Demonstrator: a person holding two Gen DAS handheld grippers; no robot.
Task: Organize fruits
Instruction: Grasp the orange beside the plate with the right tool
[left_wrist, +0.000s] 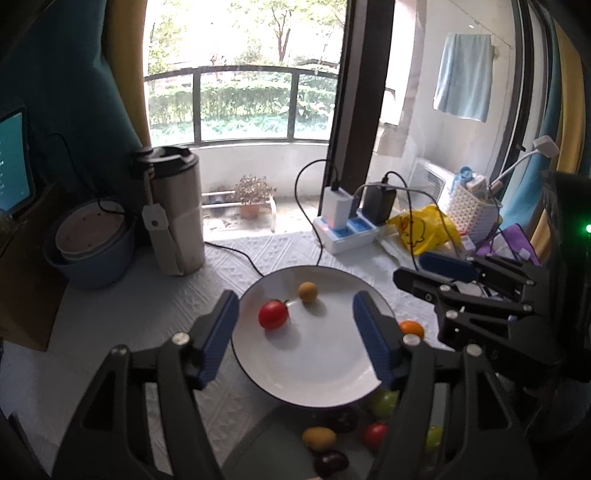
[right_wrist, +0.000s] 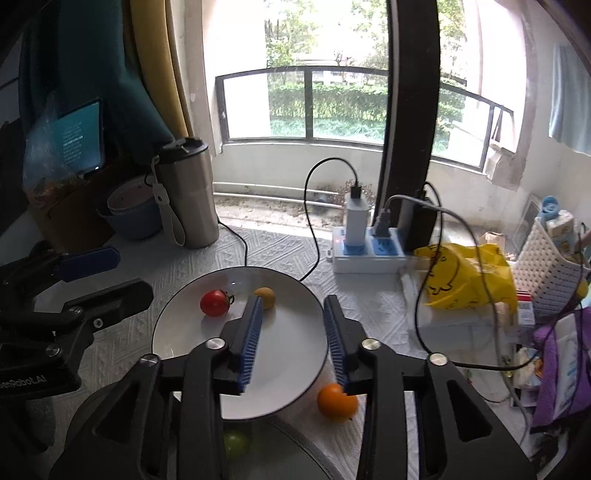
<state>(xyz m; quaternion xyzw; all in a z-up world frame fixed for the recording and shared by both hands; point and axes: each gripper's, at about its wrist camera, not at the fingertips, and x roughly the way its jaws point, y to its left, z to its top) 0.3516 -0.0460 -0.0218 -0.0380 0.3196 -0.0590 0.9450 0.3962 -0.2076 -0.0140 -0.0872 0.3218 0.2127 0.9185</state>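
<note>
A white plate (left_wrist: 306, 369) (right_wrist: 280, 354) lies on the pale cloth and holds a red tomato (left_wrist: 273, 314) (right_wrist: 214, 302) and a small yellow-brown fruit (left_wrist: 307, 291) (right_wrist: 266, 295). My left gripper (left_wrist: 295, 297) hovers above the plate, open, with nothing between its blue pads. The right gripper (right_wrist: 293, 300) also hangs open and empty over the plate. An orange fruit (left_wrist: 411, 328) (right_wrist: 337, 401) rests on the cloth by the plate's right rim. Near the front edge, a grey dish (left_wrist: 258, 443) holds a green fruit (left_wrist: 384, 402) (right_wrist: 235, 443), a yellow one (left_wrist: 318, 438), a red one (left_wrist: 375, 434) and a dark one (left_wrist: 330, 463).
A steel tumbler (left_wrist: 177, 214) and a blue bowl (left_wrist: 92, 258) stand at the back left. Behind the plate sits a power strip (left_wrist: 347, 232) with chargers, and its black cable (left_wrist: 236, 251) runs across the cloth. A yellow bag (left_wrist: 424, 229) and a white basket (left_wrist: 472, 214) crowd the right.
</note>
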